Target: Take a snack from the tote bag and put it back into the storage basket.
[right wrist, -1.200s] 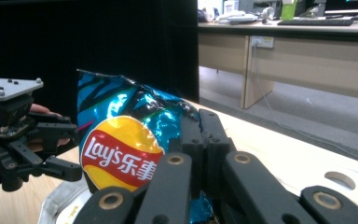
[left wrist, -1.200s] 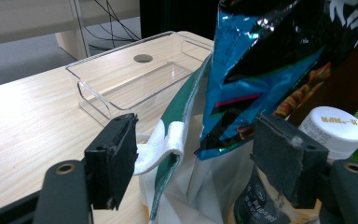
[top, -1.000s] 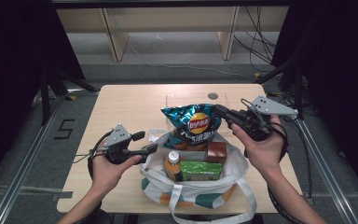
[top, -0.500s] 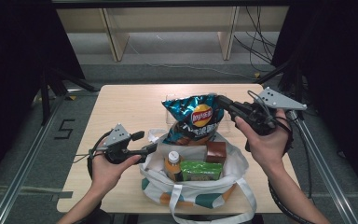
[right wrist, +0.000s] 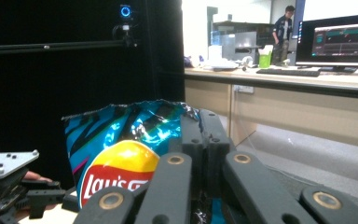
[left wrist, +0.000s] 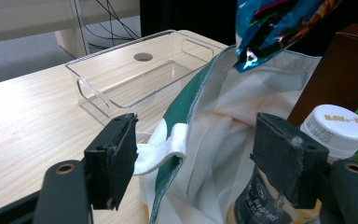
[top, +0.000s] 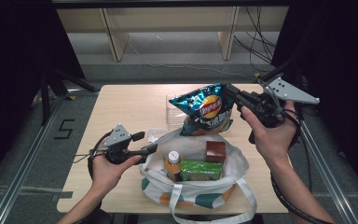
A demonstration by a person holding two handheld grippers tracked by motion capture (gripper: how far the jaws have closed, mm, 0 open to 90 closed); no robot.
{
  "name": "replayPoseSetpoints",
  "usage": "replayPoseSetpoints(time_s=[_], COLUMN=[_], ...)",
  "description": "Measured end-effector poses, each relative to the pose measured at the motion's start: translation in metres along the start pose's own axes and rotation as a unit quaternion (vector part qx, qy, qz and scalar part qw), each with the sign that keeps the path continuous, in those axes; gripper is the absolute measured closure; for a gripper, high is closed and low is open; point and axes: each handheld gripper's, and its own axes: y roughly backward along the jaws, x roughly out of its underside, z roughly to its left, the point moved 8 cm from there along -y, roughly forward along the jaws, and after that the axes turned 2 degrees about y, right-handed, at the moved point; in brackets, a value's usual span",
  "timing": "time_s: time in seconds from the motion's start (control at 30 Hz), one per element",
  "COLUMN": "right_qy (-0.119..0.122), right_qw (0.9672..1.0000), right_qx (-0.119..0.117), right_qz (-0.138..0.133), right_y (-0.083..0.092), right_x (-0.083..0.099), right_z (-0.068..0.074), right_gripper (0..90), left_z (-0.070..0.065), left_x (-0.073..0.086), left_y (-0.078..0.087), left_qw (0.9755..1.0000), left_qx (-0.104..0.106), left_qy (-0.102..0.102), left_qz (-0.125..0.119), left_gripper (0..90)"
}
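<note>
- Right gripper, high view: jaws clamped on top right edge of blue chip bag; bag held in the air above far rim of tote bag, just in front of clear plastic tray on wooden table.
- Left gripper, same view: at near left, against tote's left rim; jaws spread, nothing pinched.
- Inside tote, same view: orange-capped bottle, green packet, brown box, standing side by side.
- Left gripper view: left gripper with jaws wide apart, straddling green-trimmed tote rim and a white strap loop; pads not pressing on cloth. White bottle cap beside right jaw, brown box behind it. Lower corner of chip bag hanging above tote mouth. Clear tray farther back on table.
- Right gripper view: right gripper closed tight on crimped top of chip bag; yellow and red logo facing camera. Left gripper low at left. Desk with monitor and a person standing far off.
</note>
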Motion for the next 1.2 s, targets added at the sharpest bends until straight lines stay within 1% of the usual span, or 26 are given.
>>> replayPoseSetpoints(time_s=[0.03,0.07,0.1,0.13,0.17,0.27,0.3,0.33,0.37,0.4,0.53,0.57,0.63,0.7,0.73,0.77,0.8,0.83,0.93,0.97,1.0,1.03,1.1,1.13,1.17,1.2], right_qy=[0.004,-0.003,-0.007,0.003,-0.004,-0.006,-0.007,-0.005,-0.014,-0.017,-0.022,-0.031,-0.028,-0.037,-0.036,-0.029,-0.033,-0.040,-0.033,-0.045,-0.038,-0.045,-0.045,-0.050,-0.043,-0.050], right_qw=[1.0000,1.0000,0.9999,0.9999,0.9999,0.9999,0.9998,0.9996,0.9996,0.9995,0.9991,0.9989,0.9988,0.9983,0.9982,0.9983,0.9982,0.9977,0.9978,0.9972,0.9974,0.9971,0.9970,0.9967,0.9969,0.9964], right_qx=[0.000,0.002,0.006,0.006,0.007,0.009,0.016,0.022,0.019,0.025,0.032,0.031,0.033,0.041,0.043,0.045,0.047,0.049,0.054,0.056,0.058,0.057,0.060,0.060,0.063,0.065], right_qz=[-0.004,0.000,-0.005,-0.009,-0.008,-0.013,-0.006,-0.014,-0.013,-0.012,-0.016,-0.015,-0.021,-0.022,-0.021,-0.021,-0.016,-0.023,-0.019,-0.022,-0.021,-0.022,-0.023,-0.020,-0.020,-0.022], right_y=[-0.001,0.000,0.000,0.000,-0.001,-0.002,-0.002,-0.004,-0.004,-0.005,-0.008,-0.009,-0.011,-0.013,-0.014,-0.015,-0.015,-0.016,-0.018,-0.019,-0.020,-0.020,-0.022,-0.022,-0.023,-0.024], right_x=[-0.002,-0.003,-0.005,-0.007,-0.007,-0.009,-0.008,-0.009,-0.009,-0.009,-0.008,-0.008,-0.009,-0.009,-0.008,-0.008,-0.007,-0.008,-0.008,-0.008,-0.007,-0.007,-0.005,-0.004,-0.003,-0.003], right_z=[-0.001,-0.001,-0.002,-0.004,-0.004,-0.007,-0.009,-0.011,-0.010,-0.012,-0.017,-0.017,-0.020,-0.021,-0.023,-0.025,-0.026,-0.026,-0.030,-0.029,-0.031,-0.031,-0.033,-0.034,-0.036,-0.036], right_gripper=[90.0,90.0,90.0,90.0,90.0,90.0,90.0,90.0,90.0,90.0,90.0,90.0,90.0,90.0,90.0,90.0,90.0,90.0,90.0,90.0,90.0,90.0,90.0,90.0,90.0,90.0], left_z=[0.000,-0.001,-0.001,-0.001,-0.001,-0.001,-0.001,-0.001,-0.001,0.000,-0.001,-0.001,-0.001,0.000,0.000,0.000,0.000,0.000,-0.001,-0.001,-0.001,-0.001,-0.001,-0.001,-0.001,-0.001], left_x=[0.000,0.000,-0.001,-0.001,-0.001,-0.001,-0.001,-0.001,-0.001,-0.002,-0.002,-0.002,-0.002,-0.002,-0.002,-0.002,-0.002,-0.001,-0.002,-0.002,-0.002,-0.002,-0.002,-0.002,-0.002,-0.002], left_y=[0.000,0.000,0.000,0.001,0.001,0.001,0.001,0.001,0.001,0.002,0.002,0.002,0.002,0.003,0.003,0.003,0.002,0.002,0.002,0.002,0.002,0.002,0.002,0.002,0.002,0.002], left_qw=[1.0000,1.0000,1.0000,1.0000,1.0000,1.0000,1.0000,1.0000,1.0000,1.0000,1.0000,1.0000,1.0000,1.0000,1.0000,1.0000,1.0000,1.0000,1.0000,1.0000,1.0000,1.0000,1.0000,1.0000,1.0000,1.0000], left_qx=[0.000,0.001,0.002,-0.001,-0.001,0.000,0.000,0.000,0.000,0.000,-0.001,0.003,0.002,-0.001,-0.002,-0.001,-0.001,-0.001,0.002,0.002,0.002,0.002,0.002,0.002,0.002,0.001], left_qy=[0.001,0.004,0.004,0.002,0.002,0.002,0.002,0.002,0.001,0.001,0.003,0.004,0.004,0.004,0.003,0.004,0.004,0.005,0.005,0.005,0.005,0.005,0.005,0.005,0.005,0.005], left_qz=[0.000,-0.001,-0.003,-0.001,-0.001,-0.002,-0.002,-0.002,-0.003,-0.003,-0.004,-0.006,-0.006,-0.005,-0.005,-0.005,-0.004,-0.005,-0.007,-0.007,-0.007,-0.007,-0.007,-0.007,-0.007,-0.006], left_gripper=[30.0,29.9,30.0,29.9,29.9,29.9,30.0,30.0,30.0,30.0,30.0,29.9,29.9,29.9,29.9,30.0,30.0,29.9,29.9,30.0,29.9,29.9,29.9,29.9,30.0,29.9])
